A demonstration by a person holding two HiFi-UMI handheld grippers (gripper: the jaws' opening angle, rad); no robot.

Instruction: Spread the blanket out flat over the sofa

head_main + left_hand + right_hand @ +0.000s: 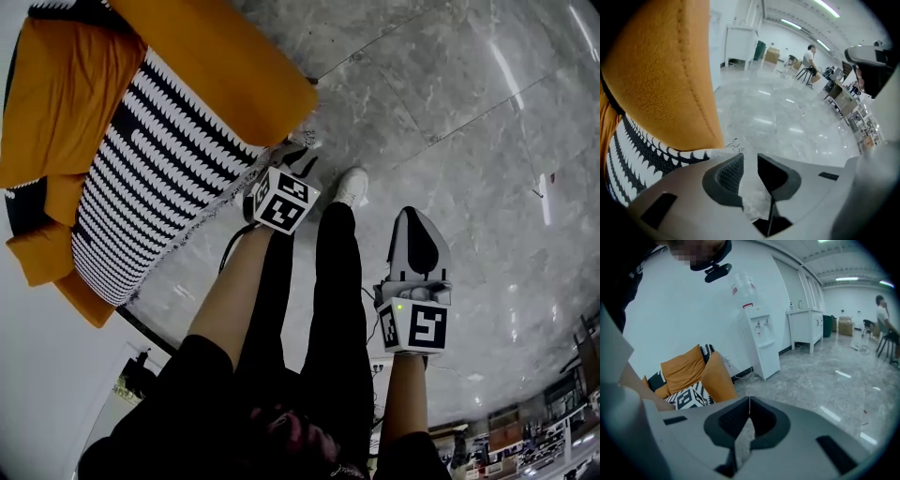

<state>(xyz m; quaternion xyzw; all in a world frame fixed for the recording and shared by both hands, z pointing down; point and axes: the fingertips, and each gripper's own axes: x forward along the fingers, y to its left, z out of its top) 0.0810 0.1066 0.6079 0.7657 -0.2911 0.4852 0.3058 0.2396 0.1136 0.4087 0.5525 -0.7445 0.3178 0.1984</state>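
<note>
between the pads [730,174] of the left gripper [750,158] only pale floor [787,122] shows. its jaws stand a narrow gap apart, empty, tips just beside the loose fringe [733,144] of the black-and-white blanket [633,154]. right gripper [749,399]: jaws together at the tips, nothing pinched, hanging over bare floor beside the person's leg [333,281], well apart from the cloth. blanket lies down the seat of the orange sofa [216,56], between the arm and the orange cushion [66,94], fringed edge spilling over the front toward the floor. it looks mostly laid out, so the step in hand reads as catching the near corner to take out slack. to do it well: set the left tips on the woven hem, not the fringe threads, which would likely slip or pull loose. close on a single layer. bring the right gripper across to the far end of the same edge so the pull is even. draw outward and low along the seat, not upward, or the cloth may drag off the back end. mind the sofa arm: the tips sit close under it and could snag the upholstery. hard to make out: whether the hem under the arm is folded over. the far front corner is lost at the lower left of the head view. a strip of the same pattern shows above the cushion top [66,11], but how it joins the seat part is covered. in the head view the marker cube [281,200] crowds the left tips, so contact with the fringe cannot be confirmed.
</note>
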